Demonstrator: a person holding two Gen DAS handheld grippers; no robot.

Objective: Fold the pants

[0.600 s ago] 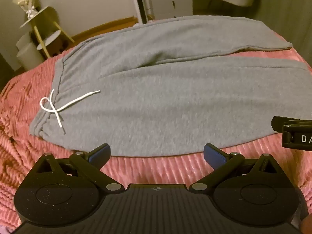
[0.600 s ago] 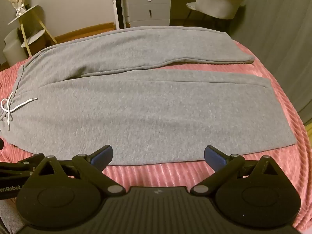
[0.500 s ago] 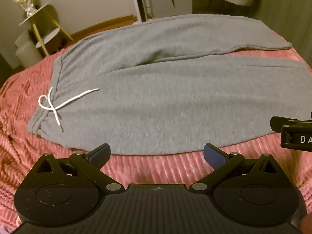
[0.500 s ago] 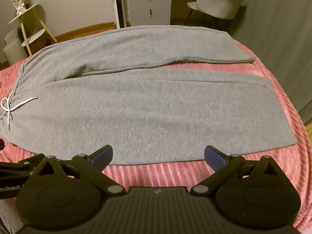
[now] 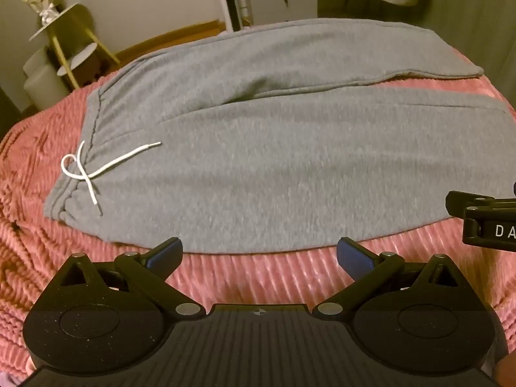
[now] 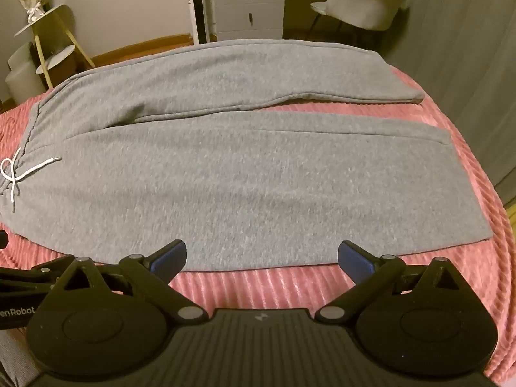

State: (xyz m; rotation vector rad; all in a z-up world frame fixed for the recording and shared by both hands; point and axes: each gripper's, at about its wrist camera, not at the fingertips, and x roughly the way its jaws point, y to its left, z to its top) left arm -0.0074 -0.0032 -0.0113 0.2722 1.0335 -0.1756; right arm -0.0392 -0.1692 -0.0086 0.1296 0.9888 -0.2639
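Observation:
Grey sweatpants point(image 5: 274, 161) lie flat on a pink ribbed bedspread point(image 5: 258, 277), waistband to the left with a white drawstring point(image 5: 93, 167), both legs running right. They also show in the right wrist view point(image 6: 258, 187), where the near leg's hem point(image 6: 467, 193) is at the right. My left gripper point(image 5: 258, 254) is open and empty, just short of the near edge of the pants by the waist. My right gripper point(image 6: 261, 256) is open and empty at the near edge of the near leg. Its side shows at the right of the left wrist view point(image 5: 483, 222).
A yellow-legged side table point(image 6: 48, 38) stands at the back left. A grey drawer cabinet point(image 6: 248, 9) and a pale chair point(image 6: 364, 3) stand behind the bed. A grey curtain point(image 6: 467, 48) hangs at the right. The bedspread point(image 6: 483, 274) falls away at the right edge.
The left gripper has drifted slightly back and left, so the pants sit a little higher in its view. The right gripper has hardly moved. Both stay open.

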